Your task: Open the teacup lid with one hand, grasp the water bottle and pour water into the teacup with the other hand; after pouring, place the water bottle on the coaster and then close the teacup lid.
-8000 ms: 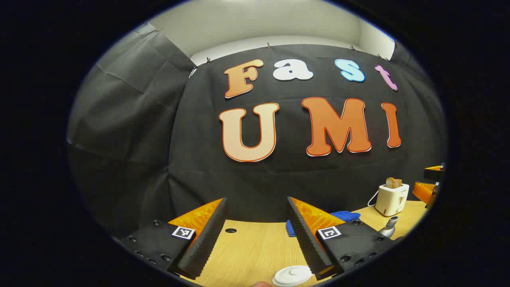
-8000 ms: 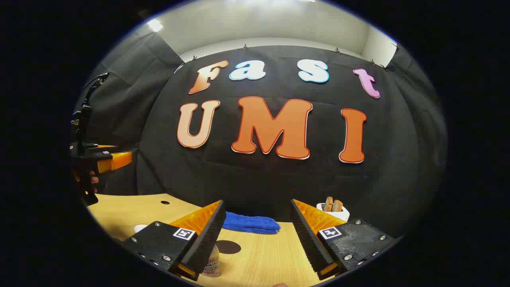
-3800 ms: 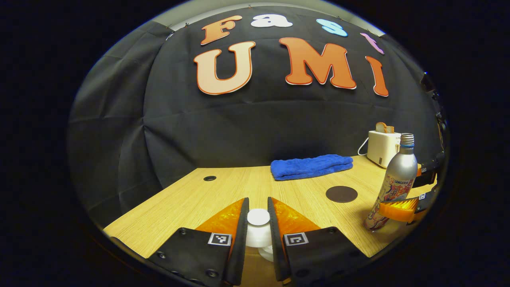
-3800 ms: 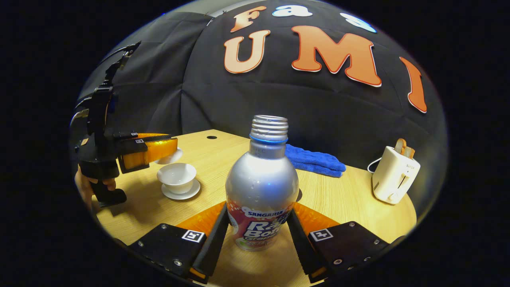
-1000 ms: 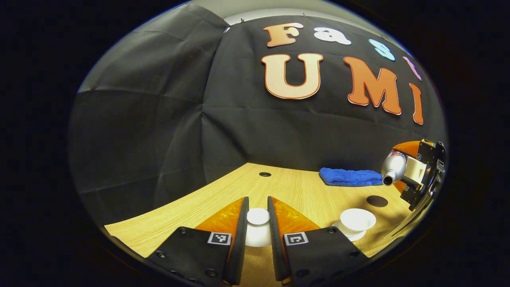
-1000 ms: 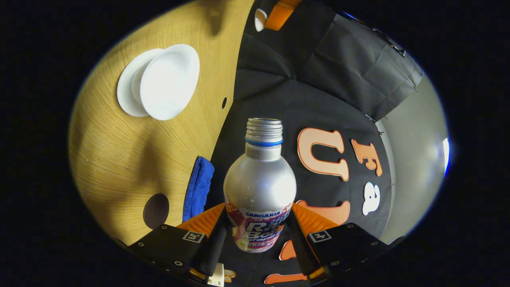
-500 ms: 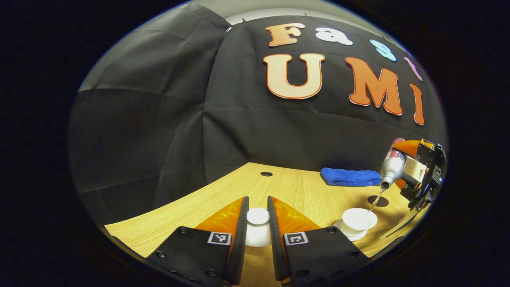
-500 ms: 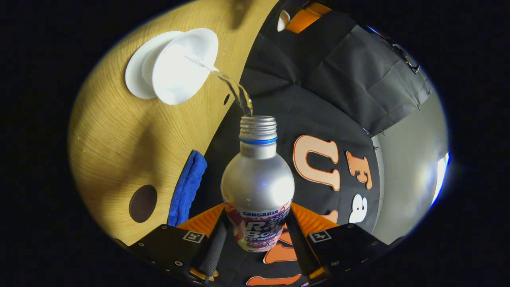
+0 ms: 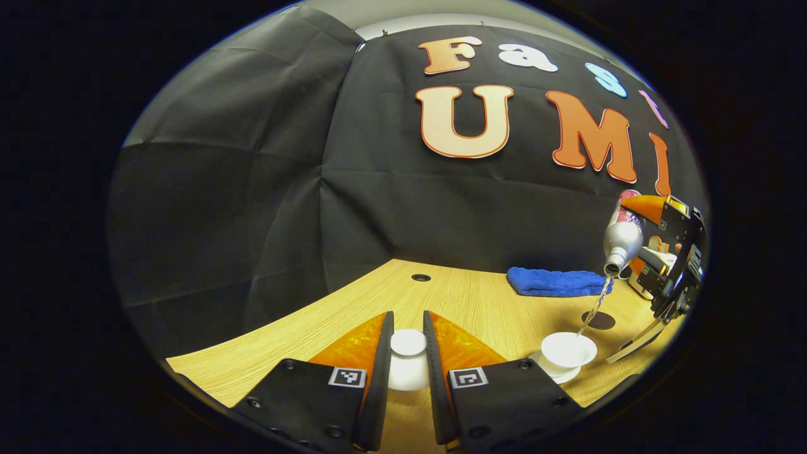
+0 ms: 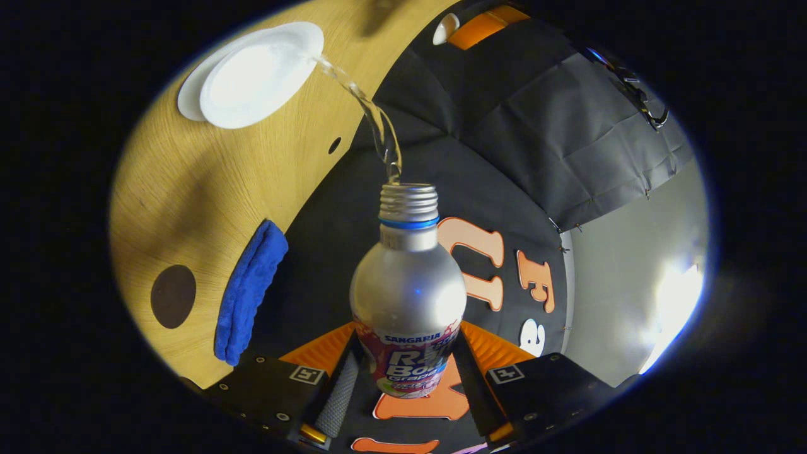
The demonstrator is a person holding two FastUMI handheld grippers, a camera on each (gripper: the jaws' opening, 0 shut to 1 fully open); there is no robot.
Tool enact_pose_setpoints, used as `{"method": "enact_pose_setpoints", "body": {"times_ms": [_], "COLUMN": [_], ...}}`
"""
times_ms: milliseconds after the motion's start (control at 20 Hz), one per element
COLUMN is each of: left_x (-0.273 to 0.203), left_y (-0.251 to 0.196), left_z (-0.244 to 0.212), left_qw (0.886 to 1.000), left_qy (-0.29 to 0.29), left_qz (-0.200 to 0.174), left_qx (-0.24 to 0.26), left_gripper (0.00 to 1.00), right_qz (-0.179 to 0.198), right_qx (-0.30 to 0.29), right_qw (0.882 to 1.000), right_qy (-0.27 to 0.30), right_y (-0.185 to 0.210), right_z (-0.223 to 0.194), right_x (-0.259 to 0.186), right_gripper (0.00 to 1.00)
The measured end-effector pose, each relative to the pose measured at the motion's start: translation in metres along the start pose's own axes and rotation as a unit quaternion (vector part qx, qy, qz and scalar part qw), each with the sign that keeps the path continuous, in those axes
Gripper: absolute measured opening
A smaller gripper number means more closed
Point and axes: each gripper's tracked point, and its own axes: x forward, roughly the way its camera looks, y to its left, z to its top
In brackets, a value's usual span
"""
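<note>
above the teacup (image 9: 568, 350), right gripper (image 10: 403, 378) clamps the tilted bottle (image 10: 408, 302); left gripper (image 9: 408, 359) pinches the lid (image 9: 408, 343)

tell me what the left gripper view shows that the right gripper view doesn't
Left gripper view: the left gripper clamps the lid close up, and the water bottle is seen side-on, tipped mouth down. Right gripper view: the right gripper presses the bottle's body on both sides. Both: the water stream entering the teacup, the blue towel and the coaster.
</note>
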Motion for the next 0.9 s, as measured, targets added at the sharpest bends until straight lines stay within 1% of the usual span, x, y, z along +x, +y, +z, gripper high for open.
{"method": "enact_pose_setpoints", "body": {"times_ms": [100, 150, 200, 400, 500, 600, 800, 850, 900], "left_x": [0.003, 0.003, 0.003, 0.005, 0.004, 0.005, 0.004, 0.004, 0.003], "left_y": [-0.001, -0.002, -0.004, -0.005, -0.005, -0.007, -0.008, -0.01, -0.012], "left_z": [-0.001, -0.002, 0.0, 0.001, 0.001, -0.002, -0.006, -0.006, -0.005], "left_qw": [1.0, 1.0, 1.0, 1.0, 1.0, 1.0, 1.0, 1.0, 1.0], "left_qy": [0.003, 0.003, 0.002, 0.002, 0.003, 0.006, 0.009, 0.009, 0.008], "left_qz": [-0.001, -0.003, -0.005, -0.007, -0.008, -0.008, -0.009, -0.01, -0.012], "left_qx": [0.0, -0.001, -0.002, -0.002, -0.001, -0.001, 0.006, 0.008, 0.009], "left_gripper": [0.34, 0.29, 0.34, 0.34, 0.34, 0.34, 0.34, 0.34, 0.34], "right_qz": [-0.009, -0.014, -0.018, -0.032, -0.015, -0.017, -0.002, 0.0, 0.002], "right_qx": [-0.013, -0.019, -0.022, -0.029, -0.021, -0.036, -0.026, -0.027, -0.025], "right_qw": [1.0, 1.0, 1.0, 0.999, 1.0, 0.999, 0.999, 0.999, 0.999], "right_qy": [0.001, -0.002, -0.004, -0.01, -0.015, -0.027, -0.037, -0.041, -0.045], "right_y": [-0.007, -0.011, -0.014, -0.025, -0.014, -0.012, 0.006, 0.008, 0.011], "right_z": [-0.002, -0.001, -0.002, -0.002, 0.002, 0.012, 0.027, 0.032, 0.036], "right_x": [0.007, 0.01, 0.014, 0.024, 0.022, 0.019, 0.013, 0.011, 0.01], "right_gripper": [0.79, 0.79, 0.79, 0.79, 0.79, 0.79, 0.79, 0.76, 0.79]}}
